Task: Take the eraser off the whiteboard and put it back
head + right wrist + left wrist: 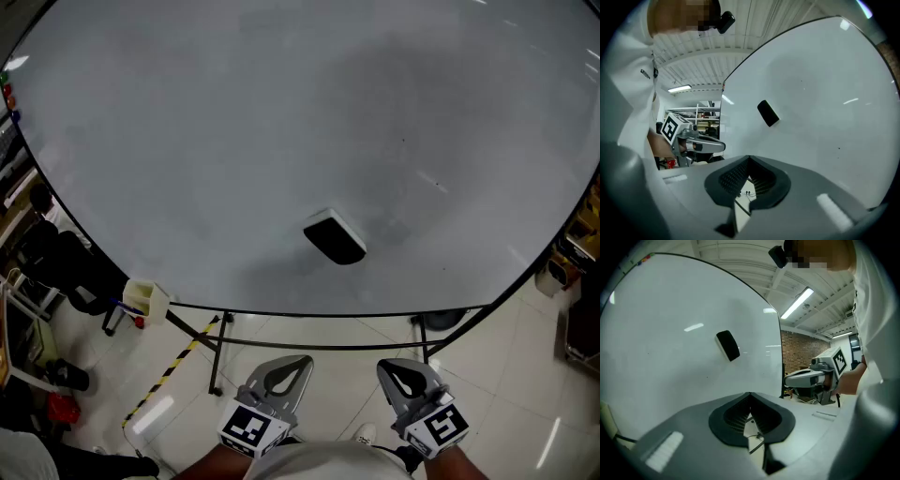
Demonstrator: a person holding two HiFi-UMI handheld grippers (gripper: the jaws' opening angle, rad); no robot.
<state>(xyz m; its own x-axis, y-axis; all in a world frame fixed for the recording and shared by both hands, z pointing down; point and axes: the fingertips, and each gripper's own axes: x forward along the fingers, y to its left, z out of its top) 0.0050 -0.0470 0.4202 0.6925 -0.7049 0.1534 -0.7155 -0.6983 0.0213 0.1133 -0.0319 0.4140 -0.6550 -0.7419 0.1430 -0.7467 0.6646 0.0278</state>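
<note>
Two hand-held grippers sit low in the head view, side by side and apart: the left gripper (302, 361) and the right gripper (386, 366). Each has its jaws pressed together at the tips, pinching nothing.

Ahead of them we note the large glossy white whiteboard (234, 141) on a black metal stand (221, 343). In that view the stand's crossbar and the board's lower edge lie between the grippers and the target. Yellow-and-black striped tape (174, 364) runs over the pale tiled floor (487, 375) left of the stand. A red-brick wall (799, 352) shows past the board's edge in the left gripper view.

One small cream box (146, 298) sits at the board's lower left edge; we cannot make out its contents.

The black rectangular eraser with a pale edge (335, 237) clings to the lower middle of the board, well apart from both grippers. Its long axis slants from upper left to lower right in the head view.
</note>
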